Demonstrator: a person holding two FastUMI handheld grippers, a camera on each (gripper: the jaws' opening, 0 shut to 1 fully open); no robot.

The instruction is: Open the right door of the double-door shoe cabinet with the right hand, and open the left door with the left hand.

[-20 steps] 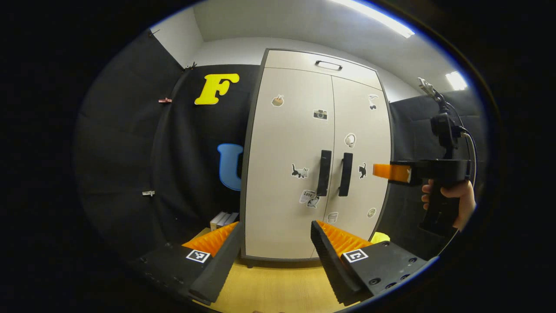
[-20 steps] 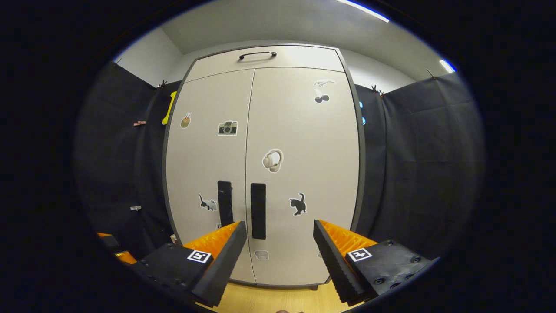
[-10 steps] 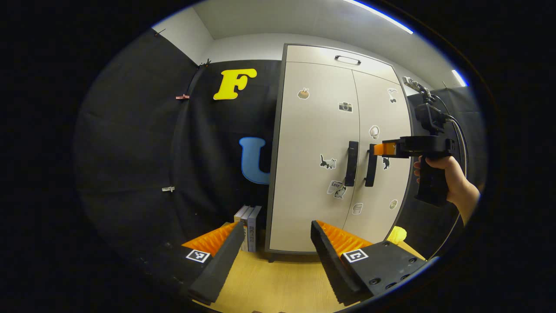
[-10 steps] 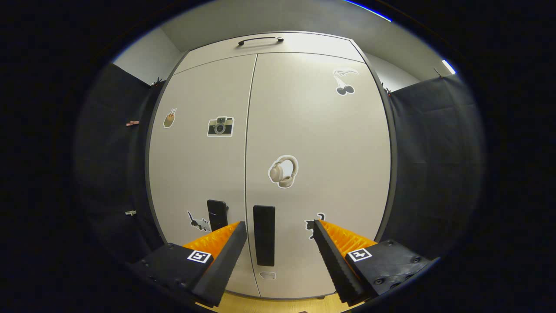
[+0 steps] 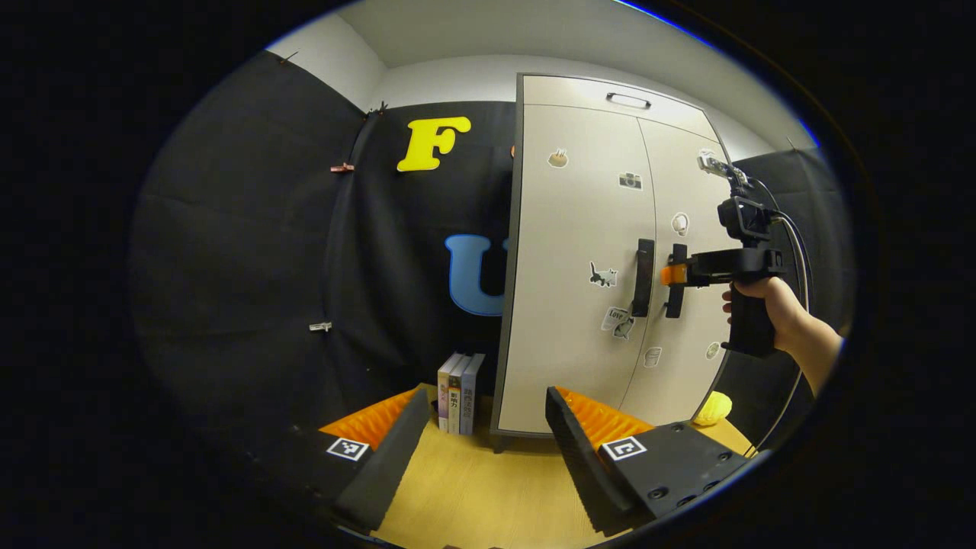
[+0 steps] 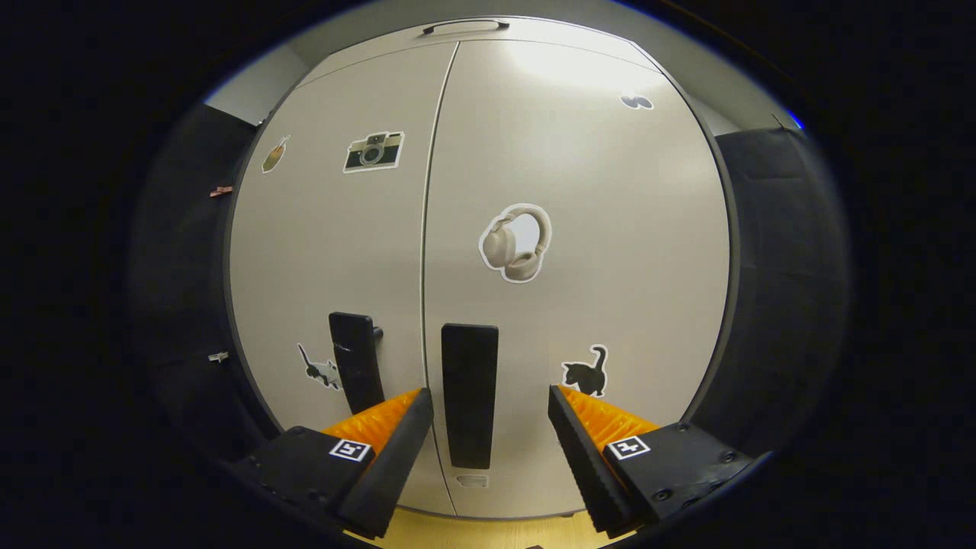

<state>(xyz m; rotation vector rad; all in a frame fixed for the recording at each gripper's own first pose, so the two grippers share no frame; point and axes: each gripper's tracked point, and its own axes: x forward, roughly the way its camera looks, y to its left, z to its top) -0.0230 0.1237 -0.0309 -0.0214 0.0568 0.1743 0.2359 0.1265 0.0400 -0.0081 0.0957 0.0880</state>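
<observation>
Shoe cabinet (image 5: 579, 305) upright on floor (image 5: 473, 488), both doors shut. Books (image 5: 457, 393) upright just left of cabinet. Right gripper (image 6: 488, 427) at right door handle (image 6: 469, 396), fingers either side. Left gripper (image 5: 484, 450) well back.

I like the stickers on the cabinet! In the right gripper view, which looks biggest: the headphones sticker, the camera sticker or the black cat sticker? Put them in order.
As they look in that view:
1. headphones sticker, clearly the largest
2. camera sticker
3. black cat sticker

The camera and cat look close in size, and the lens bends the picture near its edges, so their order is unsure.
</observation>
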